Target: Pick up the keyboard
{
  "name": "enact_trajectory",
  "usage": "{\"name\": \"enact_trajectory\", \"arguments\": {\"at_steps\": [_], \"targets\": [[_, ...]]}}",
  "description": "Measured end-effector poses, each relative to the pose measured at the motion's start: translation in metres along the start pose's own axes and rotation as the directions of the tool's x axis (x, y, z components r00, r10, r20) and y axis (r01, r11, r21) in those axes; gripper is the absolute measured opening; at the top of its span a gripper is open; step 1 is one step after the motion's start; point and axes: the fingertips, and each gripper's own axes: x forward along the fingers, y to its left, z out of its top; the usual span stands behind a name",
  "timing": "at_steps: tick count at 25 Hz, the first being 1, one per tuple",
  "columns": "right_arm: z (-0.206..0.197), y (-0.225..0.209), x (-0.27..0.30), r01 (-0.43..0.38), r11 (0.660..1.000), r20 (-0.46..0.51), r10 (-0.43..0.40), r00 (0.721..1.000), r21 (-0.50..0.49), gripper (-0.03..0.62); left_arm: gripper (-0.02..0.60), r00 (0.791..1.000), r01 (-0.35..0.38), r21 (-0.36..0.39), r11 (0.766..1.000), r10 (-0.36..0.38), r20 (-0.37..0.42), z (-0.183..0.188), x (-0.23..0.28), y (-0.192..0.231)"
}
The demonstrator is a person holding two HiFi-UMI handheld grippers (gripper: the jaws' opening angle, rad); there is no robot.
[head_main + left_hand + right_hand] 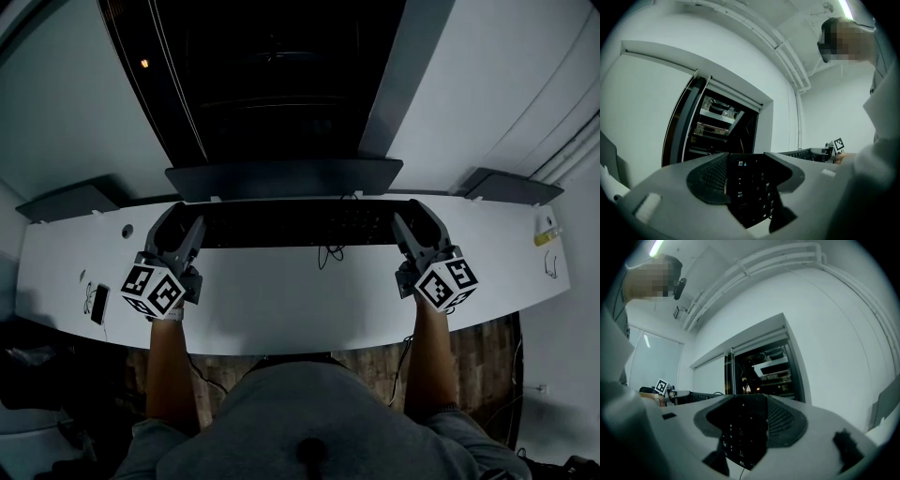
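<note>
White desk (281,314) across the middle of the frame, dark phone (99,303) lying at its left end, small yellow item (547,237) at its right end — too small to tell, dark open rack (272,75) upper centre, wood floor (489,349) lower right.

A long white desk (309,314) with a curved front edge runs across the head view and stands against a white wall (66,103). In the middle of that wall opens a tall dark recess (272,75). Inside it are shelves (717,115), and a small orange light (144,64) glows there. A wide grey ledge (281,176) sits at the foot of the recess, just above the desk, flanked by a smaller left ledge (70,201) and right ledge (516,186). Beyond the desk's front edge the floor (480,356) shows brown wooden planks. White pipes (754,263) run high along the wall, and a strip lamp (656,247) glows on the ceiling. The room is dim.
</note>
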Motion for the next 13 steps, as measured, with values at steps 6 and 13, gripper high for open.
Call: {"name": "enact_trajectory", "arguments": {"at_steps": [6, 13], "targets": [[-0.0021, -0.0015, 0.0022, -0.005, 1.000, 0.001, 0.005, 1.000, 0.001, 0.220, 0.216, 1.000, -0.002, 0.008, 1.000, 0.002, 0.006, -0.0013, 0.0022, 0.0010], [-0.0053, -0.0047, 0.0015, -0.008, 1.000, 0.007, 0.008, 1.000, 0.011, 0.219, 0.218, 1.000, -0.010, 0.020, 1.000, 0.010, 0.009, -0.0006, 0.0031, -0.0002]]}}
